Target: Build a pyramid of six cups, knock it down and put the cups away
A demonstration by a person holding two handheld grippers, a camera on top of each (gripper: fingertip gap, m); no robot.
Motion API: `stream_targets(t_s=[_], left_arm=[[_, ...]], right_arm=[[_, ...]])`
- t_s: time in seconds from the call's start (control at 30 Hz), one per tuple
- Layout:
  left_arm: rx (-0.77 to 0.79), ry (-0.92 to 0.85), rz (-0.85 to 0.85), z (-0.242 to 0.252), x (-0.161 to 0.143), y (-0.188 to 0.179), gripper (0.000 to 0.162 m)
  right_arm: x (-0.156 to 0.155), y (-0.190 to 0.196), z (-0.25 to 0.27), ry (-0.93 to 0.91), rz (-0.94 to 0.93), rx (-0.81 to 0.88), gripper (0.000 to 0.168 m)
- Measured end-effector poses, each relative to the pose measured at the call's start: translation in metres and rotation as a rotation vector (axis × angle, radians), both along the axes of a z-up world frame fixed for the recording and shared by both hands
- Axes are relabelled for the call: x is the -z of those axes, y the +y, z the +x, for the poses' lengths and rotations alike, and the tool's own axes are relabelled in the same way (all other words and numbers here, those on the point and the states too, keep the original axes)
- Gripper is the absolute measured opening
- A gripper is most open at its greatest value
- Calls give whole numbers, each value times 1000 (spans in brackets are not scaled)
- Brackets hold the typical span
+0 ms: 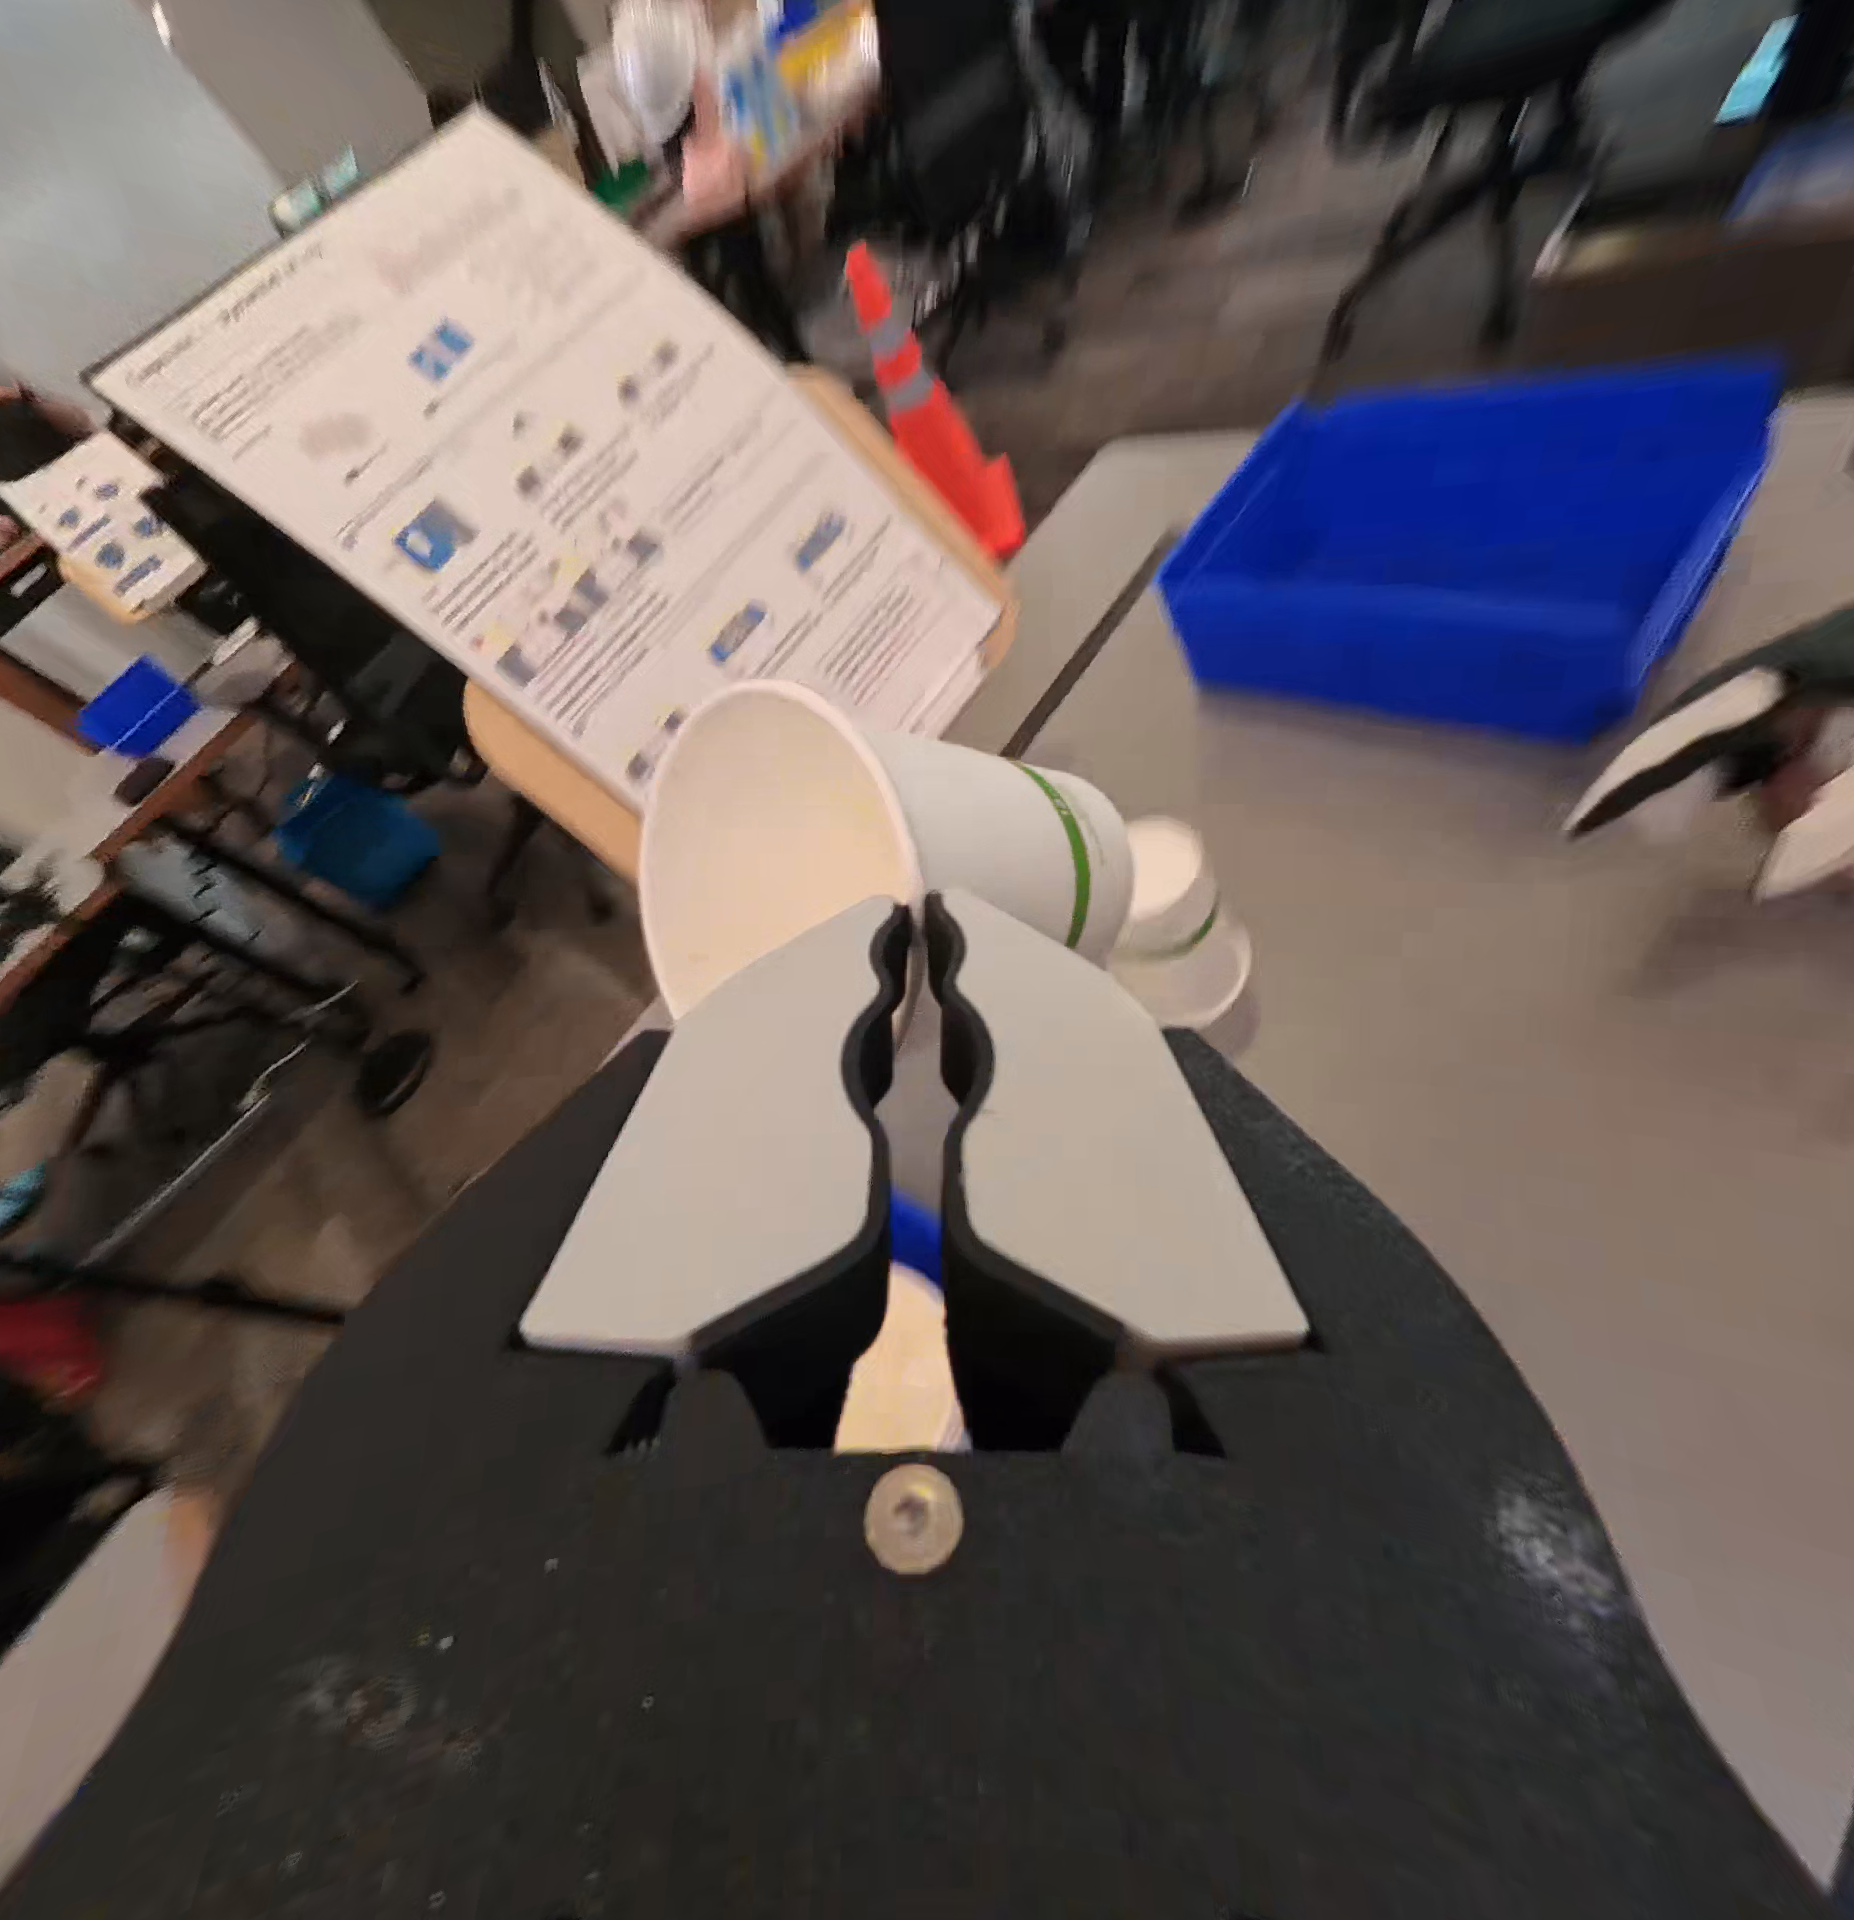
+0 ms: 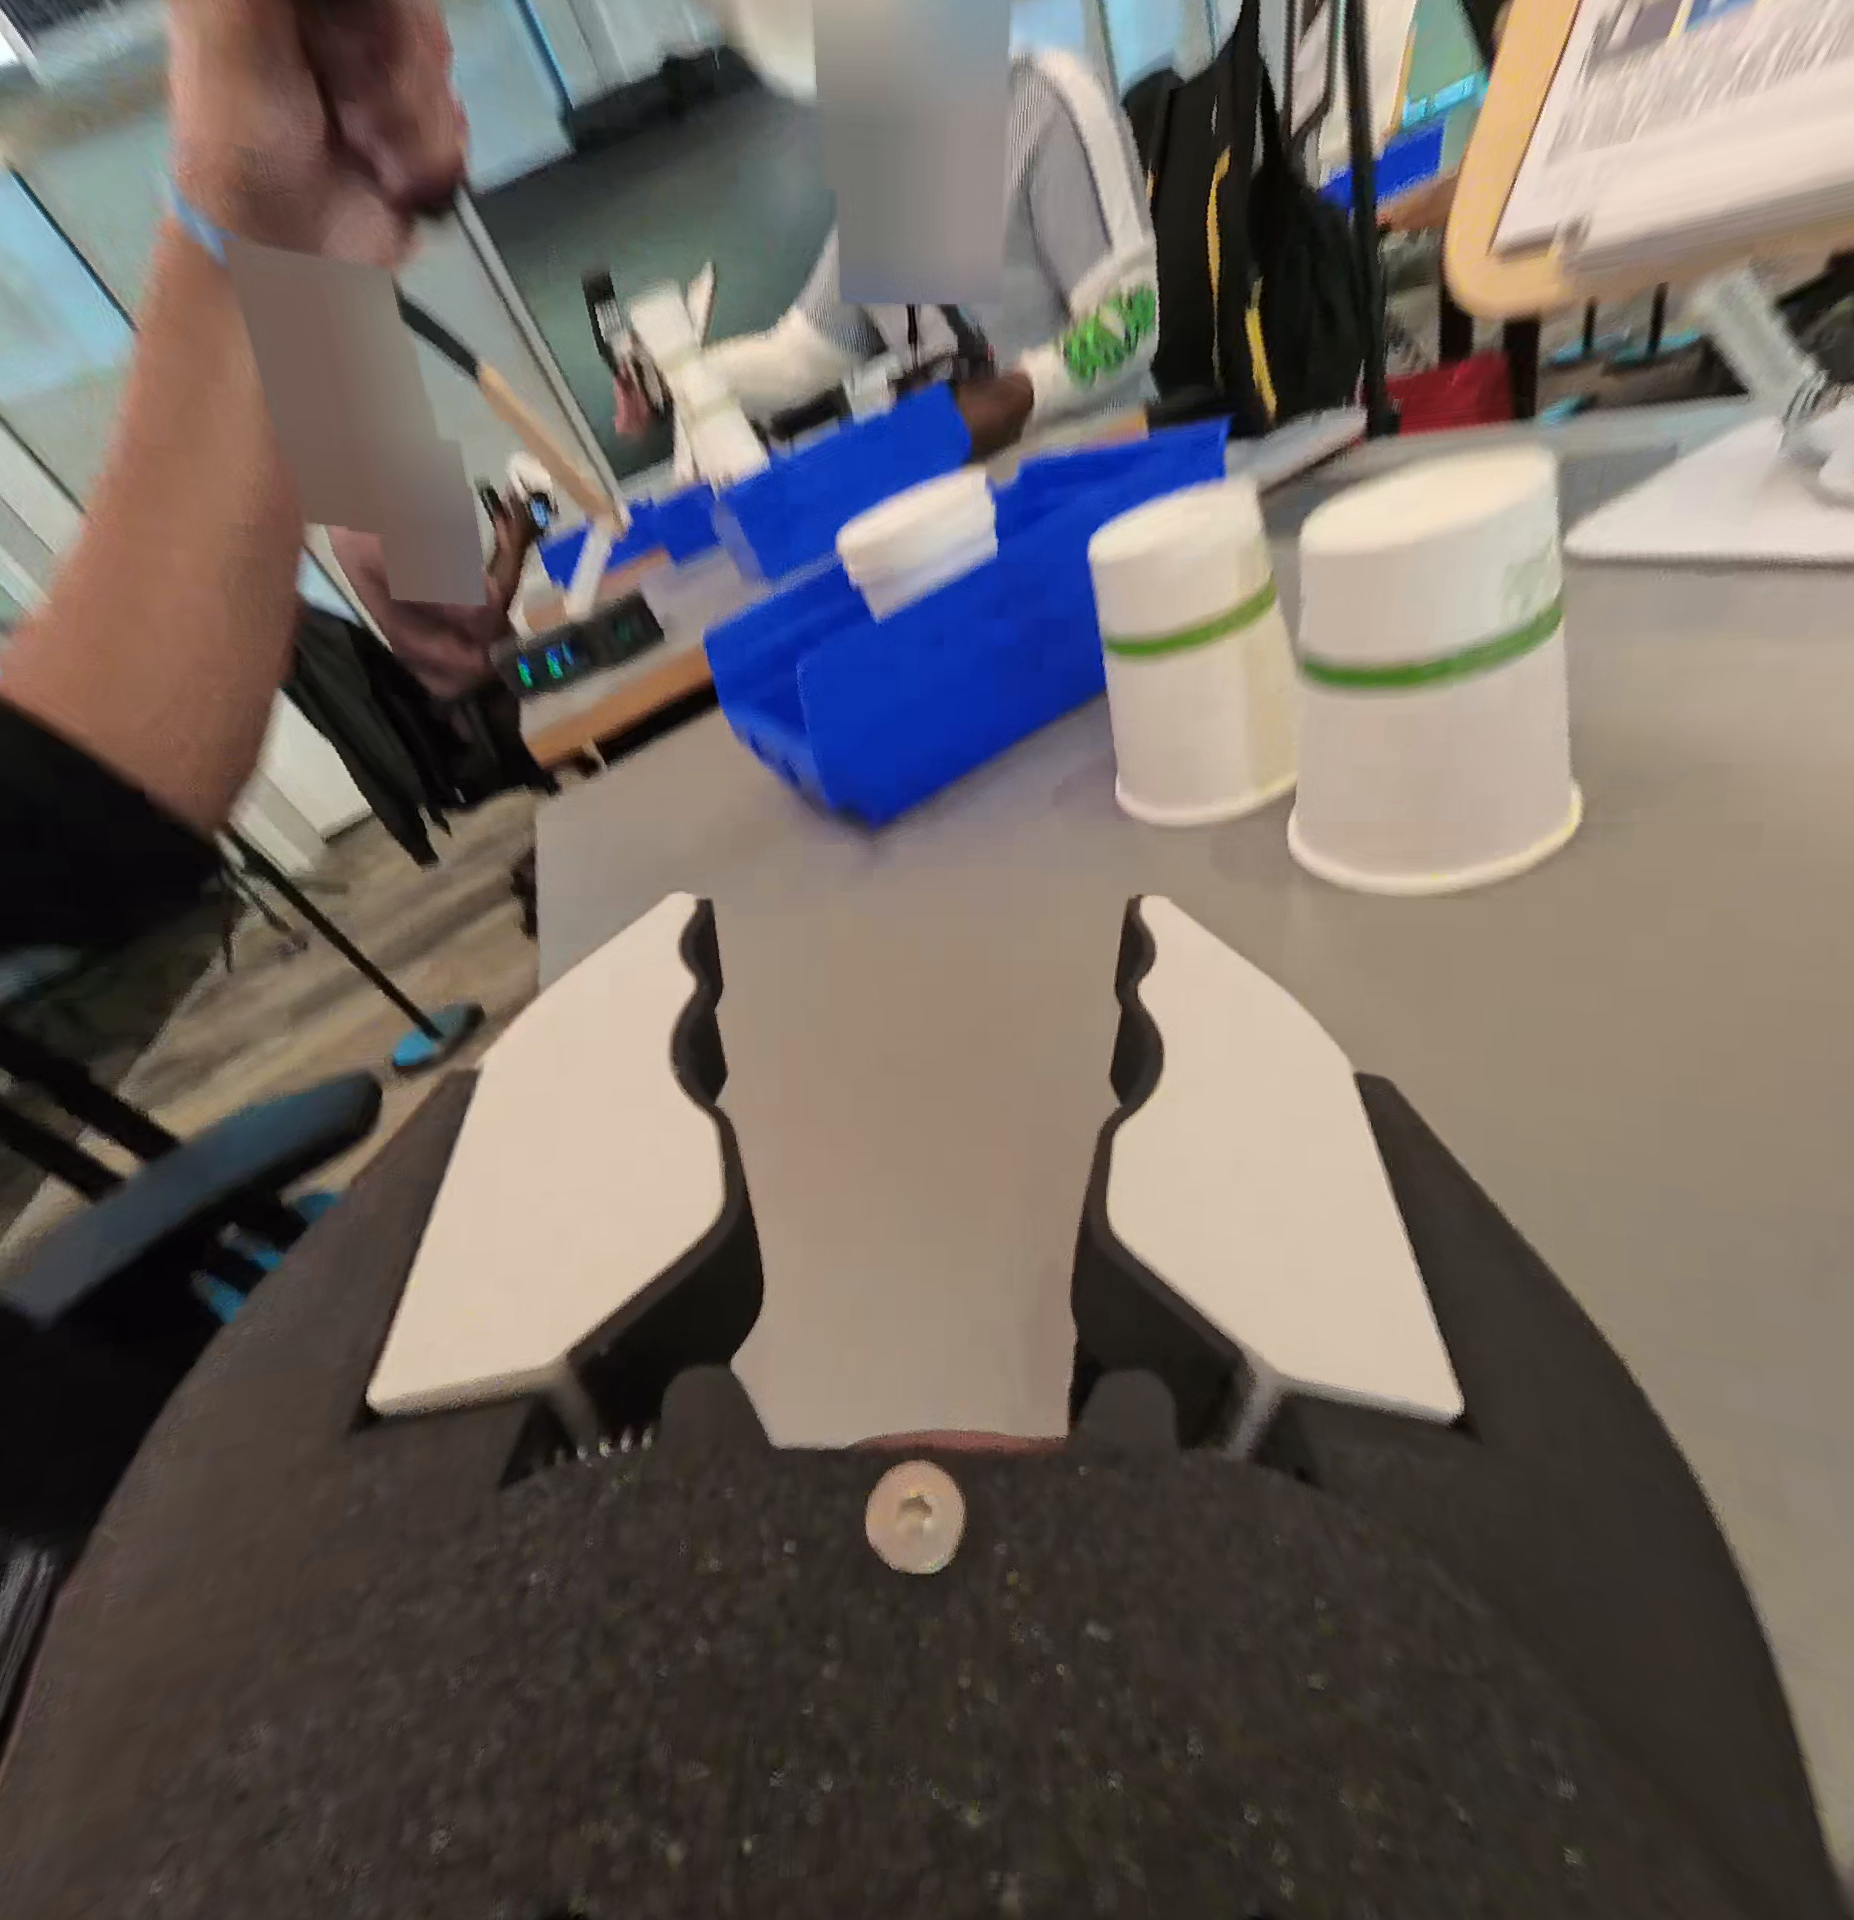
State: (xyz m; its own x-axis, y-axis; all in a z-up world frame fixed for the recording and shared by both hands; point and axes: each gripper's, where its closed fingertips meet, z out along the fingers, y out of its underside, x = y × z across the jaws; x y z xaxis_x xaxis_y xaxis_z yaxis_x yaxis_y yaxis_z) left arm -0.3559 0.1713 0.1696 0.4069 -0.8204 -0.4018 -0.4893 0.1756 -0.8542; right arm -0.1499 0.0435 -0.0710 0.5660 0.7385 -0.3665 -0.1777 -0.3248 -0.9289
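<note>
Left hand-held gripper (image 1: 918,914): clamped on tilted cup (image 1: 798,831) rim, building step. Right hand-held gripper (image 2: 918,914): apart, empty. Next: invert, seat beside upturned cups (image 2: 1422,707) on bench (image 2: 1629,987).

Left gripper (image 1: 918,920) pinches the rim of a tilted cup (image 1: 798,842), held above the table (image 1: 1422,1143); another cup (image 1: 1177,914) stands just behind it. Ahead and right of the right gripper (image 2: 918,914), two upturned cups (image 2: 1188,665) (image 2: 1432,686) stand side by side; the bin (image 2: 933,675) sits to their left.

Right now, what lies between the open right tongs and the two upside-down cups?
Nothing: only bare grey table separates the right tongs from the two cups, as the right wrist view shows.
</note>
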Motion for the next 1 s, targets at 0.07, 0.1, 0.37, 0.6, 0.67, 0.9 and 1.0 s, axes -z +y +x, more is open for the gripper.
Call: stream_targets(t_s=[0.07, 0.1, 0.37, 0.6, 0.67, 0.9, 1.0], left_arm=[[51, -146, -19, 20, -1, -10, 2], [80, -214, -40, 30, 0, -15, 2], [248, -501, -202, 107, 38, -49, 2], [309, -543, -302, 141, 72, -56, 2], [310, -544, -311, 144, 78, -56, 2], [318, -563, -337, 137, 83, -58, 2], [319, -579, -352, 134, 85, -57, 2]], right_arm=[[-28, 21, -1, 122, 21, -1, 74], [-43, 31, -3, 179, 26, -6, 77], [-125, 69, -12, 405, 134, -84, 92], [-110, 74, 2, 336, 104, -30, 85], [-101, 79, 8, 339, 77, -10, 87], [-81, 79, -10, 346, 28, -101, 92], [-87, 78, -19, 376, 45, -130, 90]])
